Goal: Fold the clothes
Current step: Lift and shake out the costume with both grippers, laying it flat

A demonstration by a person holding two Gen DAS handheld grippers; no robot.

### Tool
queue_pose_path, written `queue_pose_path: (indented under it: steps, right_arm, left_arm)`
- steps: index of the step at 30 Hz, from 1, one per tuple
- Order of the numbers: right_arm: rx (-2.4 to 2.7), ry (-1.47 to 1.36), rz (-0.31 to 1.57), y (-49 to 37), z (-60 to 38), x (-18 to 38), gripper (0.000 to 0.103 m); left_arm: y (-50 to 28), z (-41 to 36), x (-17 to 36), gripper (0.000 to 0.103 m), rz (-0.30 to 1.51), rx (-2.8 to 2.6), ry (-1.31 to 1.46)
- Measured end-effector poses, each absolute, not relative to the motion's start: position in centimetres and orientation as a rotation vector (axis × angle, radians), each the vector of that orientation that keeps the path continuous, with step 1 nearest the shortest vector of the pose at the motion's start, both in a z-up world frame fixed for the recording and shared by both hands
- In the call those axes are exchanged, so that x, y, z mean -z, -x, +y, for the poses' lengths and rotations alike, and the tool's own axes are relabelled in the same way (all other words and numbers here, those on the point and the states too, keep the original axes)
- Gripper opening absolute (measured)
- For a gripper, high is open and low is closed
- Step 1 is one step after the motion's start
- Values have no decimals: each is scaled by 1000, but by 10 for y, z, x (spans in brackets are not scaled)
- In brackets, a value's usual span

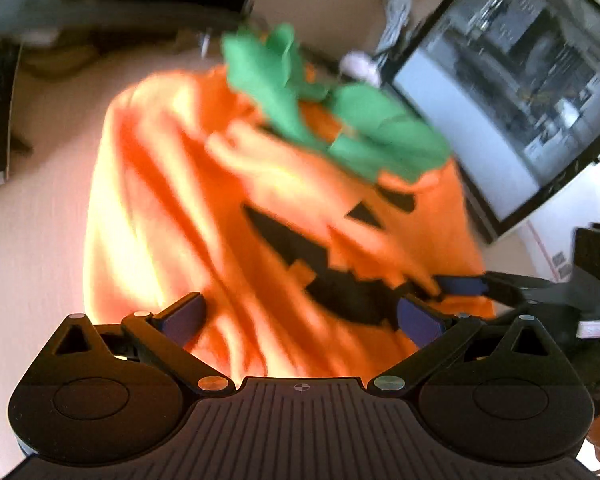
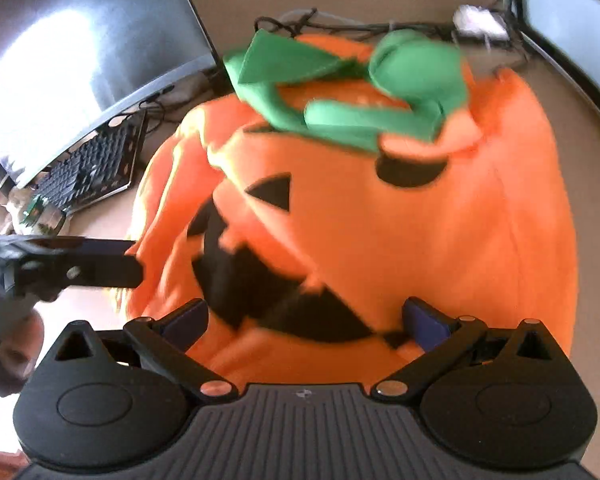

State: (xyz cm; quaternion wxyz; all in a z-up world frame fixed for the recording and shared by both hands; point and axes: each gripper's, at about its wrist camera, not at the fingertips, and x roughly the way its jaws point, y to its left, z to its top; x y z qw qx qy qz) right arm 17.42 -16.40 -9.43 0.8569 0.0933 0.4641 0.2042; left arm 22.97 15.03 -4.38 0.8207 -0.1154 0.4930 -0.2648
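An orange pumpkin costume point(image 1: 204, 200) with a black jack-o'-lantern face and a green leaf collar point(image 1: 300, 92) lies crumpled on a pale desk point(image 1: 32, 248). My left gripper point(image 1: 302, 318) is open, its fingers spread wide over the costume's near edge. In the right wrist view the same costume point(image 2: 440, 240) fills the middle, collar point(image 2: 340, 80) at the far end. My right gripper point(image 2: 306, 320) is open too, its fingers straddling the black mouth patch. Each gripper shows in the other's view: the right gripper point(image 1: 464, 286) at the costume's right edge, the left gripper point(image 2: 100, 264) at its left edge.
A monitor point(image 1: 500, 100) stands close behind the costume on the right. Another monitor point(image 2: 60, 40) and a black keyboard point(image 2: 88, 172) are on the left. Cables point(image 2: 340, 24) run along the back. A hand point(image 2: 16, 344) shows at the lower left.
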Motion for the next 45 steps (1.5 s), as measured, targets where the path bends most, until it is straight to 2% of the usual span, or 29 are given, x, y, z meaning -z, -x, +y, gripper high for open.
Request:
queue_pose_path:
  steps: [5,11,14,18,19,23,27,32,36,39,41,45]
  right_arm:
    - [-581,7,1078,-137,-166,73,103]
    - [-514,258,794,-176,-160,-2,103]
    - [-469,498,753,-213,-131,13,103]
    - [-618,700,926,-260,-94,59,103]
    - [-602,794,901,-271,-85,65,103]
    - [-245,1118,491,-337,-63,58,103]
    - [-135,798,397,-364,-87,-8,103]
    - [-286,447,631,-345,-127,-17,103]
    - [-439,185,778,-290,-146,4,103]
    - [-521,28,912,-254,-146,41,103]
    - [-507,7,983,-236,-144,66,103]
    - [-479,129,945,-202,-139,73,103]
  left_arm:
    - [-190,148,39,103,1143,688,177]
    - [-188,164,-4,103,963,708,269]
    - [-206,155,4,103,949,631,287]
    - [-212,132,30,103,1033,611,312]
    - [-212,128,37,103,1062,597,310]
    - [-200,128,52,103,1136,529,298]
    - [-187,134,50,103,1188,530,315]
    - [-194,131,32,103,1144,566,300]
    - [-215,133,23,103,1051,568,319]
    - [-236,135,34,103,1063,522,336]
    - [-243,141,45,103,1107,463,328]
    - [-235,150,49,103,1149,459,297]
